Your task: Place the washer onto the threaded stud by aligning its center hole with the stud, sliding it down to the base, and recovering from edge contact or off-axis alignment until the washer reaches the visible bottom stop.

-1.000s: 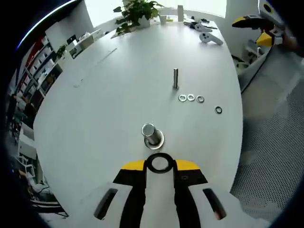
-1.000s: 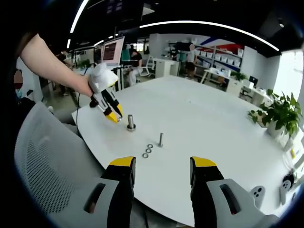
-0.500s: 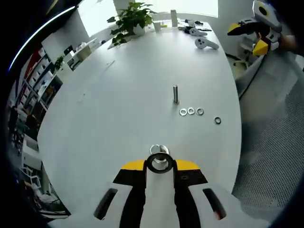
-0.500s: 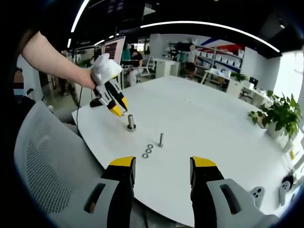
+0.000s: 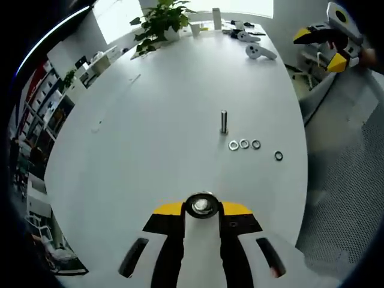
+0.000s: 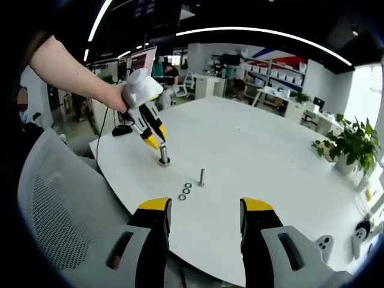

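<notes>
The left claw (image 5: 202,209) pinches a dark washer (image 5: 202,205) between its yellow tips. The washer sits directly over the top of the threaded stud (image 5: 203,204), whose metal end shows through the centre hole. Beyond the claw, on the white surface (image 5: 156,120), three loose washers (image 5: 244,144) lie in a row, a fourth ring (image 5: 278,156) slightly apart, and a slim bolt (image 5: 224,121) stands upright just behind them. The right claw (image 6: 204,210) is spread, gripping nothing, well back from the stud near the surface edge.
</notes>
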Available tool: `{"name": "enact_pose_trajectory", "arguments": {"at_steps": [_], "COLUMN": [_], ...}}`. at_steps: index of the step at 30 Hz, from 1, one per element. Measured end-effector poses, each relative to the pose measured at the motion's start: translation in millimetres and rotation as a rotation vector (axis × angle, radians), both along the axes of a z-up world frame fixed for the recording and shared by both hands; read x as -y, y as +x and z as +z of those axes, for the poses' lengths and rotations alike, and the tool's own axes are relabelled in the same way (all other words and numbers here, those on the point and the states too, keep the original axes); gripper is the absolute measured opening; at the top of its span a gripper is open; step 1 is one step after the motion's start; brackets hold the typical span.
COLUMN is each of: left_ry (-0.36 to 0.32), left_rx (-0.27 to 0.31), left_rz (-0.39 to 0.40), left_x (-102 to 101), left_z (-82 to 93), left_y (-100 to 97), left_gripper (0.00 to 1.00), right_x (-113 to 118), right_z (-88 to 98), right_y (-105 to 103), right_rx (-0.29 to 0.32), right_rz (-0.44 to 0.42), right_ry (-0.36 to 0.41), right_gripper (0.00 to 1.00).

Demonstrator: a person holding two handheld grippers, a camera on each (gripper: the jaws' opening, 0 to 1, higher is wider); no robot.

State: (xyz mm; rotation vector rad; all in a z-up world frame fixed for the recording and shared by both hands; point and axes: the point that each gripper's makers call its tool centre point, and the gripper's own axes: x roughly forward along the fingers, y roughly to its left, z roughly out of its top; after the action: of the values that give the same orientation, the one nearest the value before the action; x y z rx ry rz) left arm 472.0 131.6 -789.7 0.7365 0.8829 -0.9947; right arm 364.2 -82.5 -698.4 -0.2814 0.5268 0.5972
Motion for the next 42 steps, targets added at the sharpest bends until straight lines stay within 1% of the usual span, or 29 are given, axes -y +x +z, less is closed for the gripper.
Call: {"name": "enact_pose_trajectory", "arguments": {"at_steps": [3,9,11,25,30,32,38,41,42], "left_ry": [0.008,0.022,0.035,0.072,0.073,0.065,0.040,0.032,0.031], "left_rx": [-0.005,-0.015,-0.023,-0.022,-0.039,-0.053,-0.051,-0.065,-0.061], "left_rz": [-0.008,-0.012,-0.015,-0.035,-0.017,0.005,0.026,0.047,0.049], "left_x": [2.5,1.9,1.2,3.8,3.3,3.3,3.5,0.8,0.1], "left_z": [0.1,-5.5,-8.0,-17.6,-20.2,-19.3,-15.4,-15.3,-14.4], "left_y": [-0.2,2.6,0.8,2.0,2.9,3.5,5.4,5.0,4.6], "left_gripper": [0.19,0.19,0.19,0.20,0.20,0.20,0.18,0.19,0.19], "right_x": [0.1,-0.5,0.0,-0.3,-0.9,-0.9,-0.2,-1.6,-2.2], "right_z": [0.2,0.8,0.4,0.4,0.4,0.3,0.5,0.0,0.1], "right_y": [0.1,0.0,0.2,-0.1,-0.5,-0.4,-0.1,-0.6,-0.8], "right_rx": [0.000,0.006,0.004,0.003,0.002,0.002,0.000,-0.001,-0.002], "right_rz": [-0.001,0.001,0.000,0.003,0.006,0.008,0.004,0.011,0.013], "right_ry": [0.001,-0.002,-0.001,0.001,0.003,0.003,0.007,0.004,0.004], "right_gripper": [0.48,0.48,0.48,0.48,0.48,0.48,0.48,0.48,0.48]}}
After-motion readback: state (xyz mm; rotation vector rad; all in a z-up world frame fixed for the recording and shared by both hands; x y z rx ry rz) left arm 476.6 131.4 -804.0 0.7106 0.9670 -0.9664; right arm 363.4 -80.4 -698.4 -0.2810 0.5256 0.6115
